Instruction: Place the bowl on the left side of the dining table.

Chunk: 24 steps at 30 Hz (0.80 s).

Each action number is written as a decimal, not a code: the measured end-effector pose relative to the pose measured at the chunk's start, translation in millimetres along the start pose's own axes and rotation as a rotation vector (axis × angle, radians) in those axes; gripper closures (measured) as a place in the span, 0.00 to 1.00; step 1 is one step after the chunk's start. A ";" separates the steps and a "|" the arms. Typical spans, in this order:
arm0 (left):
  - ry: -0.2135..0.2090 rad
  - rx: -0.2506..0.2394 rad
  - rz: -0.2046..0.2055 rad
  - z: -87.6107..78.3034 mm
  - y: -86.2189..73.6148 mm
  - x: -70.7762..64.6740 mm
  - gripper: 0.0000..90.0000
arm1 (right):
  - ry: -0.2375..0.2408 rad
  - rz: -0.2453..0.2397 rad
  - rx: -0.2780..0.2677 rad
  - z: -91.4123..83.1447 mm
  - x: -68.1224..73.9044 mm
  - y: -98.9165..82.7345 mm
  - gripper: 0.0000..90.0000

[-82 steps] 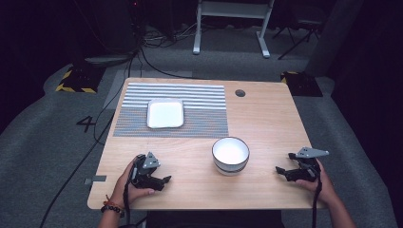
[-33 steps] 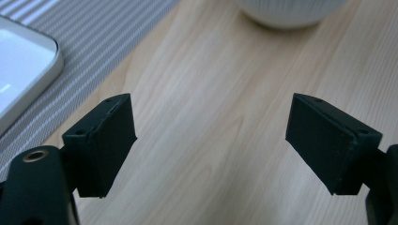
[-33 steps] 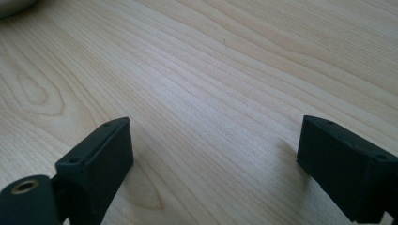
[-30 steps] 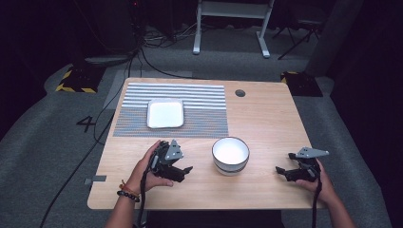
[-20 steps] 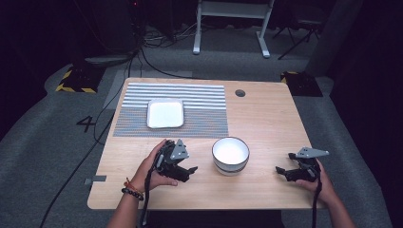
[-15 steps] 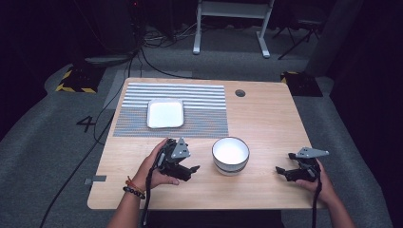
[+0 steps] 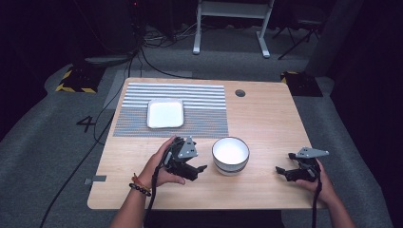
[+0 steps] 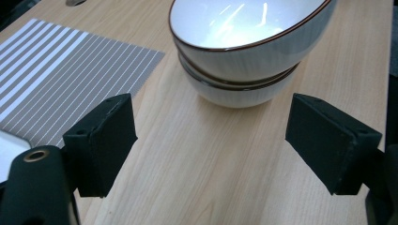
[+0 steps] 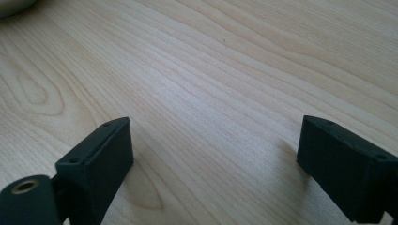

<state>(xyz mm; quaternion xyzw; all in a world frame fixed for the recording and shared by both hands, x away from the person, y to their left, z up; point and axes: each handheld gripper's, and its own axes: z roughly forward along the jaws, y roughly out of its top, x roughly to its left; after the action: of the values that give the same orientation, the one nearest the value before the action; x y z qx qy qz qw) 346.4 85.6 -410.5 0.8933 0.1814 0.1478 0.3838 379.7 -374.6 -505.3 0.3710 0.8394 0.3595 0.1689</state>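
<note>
Near the table's front edge, middle: 2 white bowls (image 7: pixel 230 155) are sitting nested, the upper bowl (image 8: pixel 248 28) tilting inside the lower bowl (image 8: pixel 234 89).
Left gripper (image 7: pixel 196 170): it is hovering just left of the bowls, jaws spread wide and holding nothing; in the left gripper view the stack is sitting ahead, between the 2 black pads (image 8: pixel 105 140).
Right gripper (image 7: pixel 284 172): it is resting well to the right of the bowls, jaws likewise parted and holding nothing, over bare table (image 9: pixel 225 93).
Further back: a striped mat (image 7: pixel 199 111) is lying with a square white plate (image 7: pixel 165 113) on it.
Handling, as a judgement: the bowls are looking like glazed ceramic, so probably stiff, fairly heavy, slippery and breakable.
Where to grip: the rim wall of the upper bowl on the side facing the left gripper is looking best, 1 pad inside and 1 outside.
Risk: the tilted upper bowl is likely to rock or slide when nudged.
</note>
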 end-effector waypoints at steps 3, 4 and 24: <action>-0.012 0.007 0.021 1.4 4.0 -3.5 0.18 | 0.000 0.000 0.000 0.0 0.0 0.0 0.12; -0.012 0.007 0.021 1.4 4.0 -3.5 0.18 | 0.000 0.000 0.000 0.0 0.0 0.0 0.12; -0.077 -0.023 0.091 12.7 29.9 -14.5 0.20 | -0.002 -0.003 -0.002 0.1 -0.2 -0.1 0.12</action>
<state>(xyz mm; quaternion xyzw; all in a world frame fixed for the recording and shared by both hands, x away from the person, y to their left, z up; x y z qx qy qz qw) 344.9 52.1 -398.6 0.9013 0.1238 0.1327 0.3934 379.8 -374.8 -505.5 0.3699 0.8394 0.3598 0.1704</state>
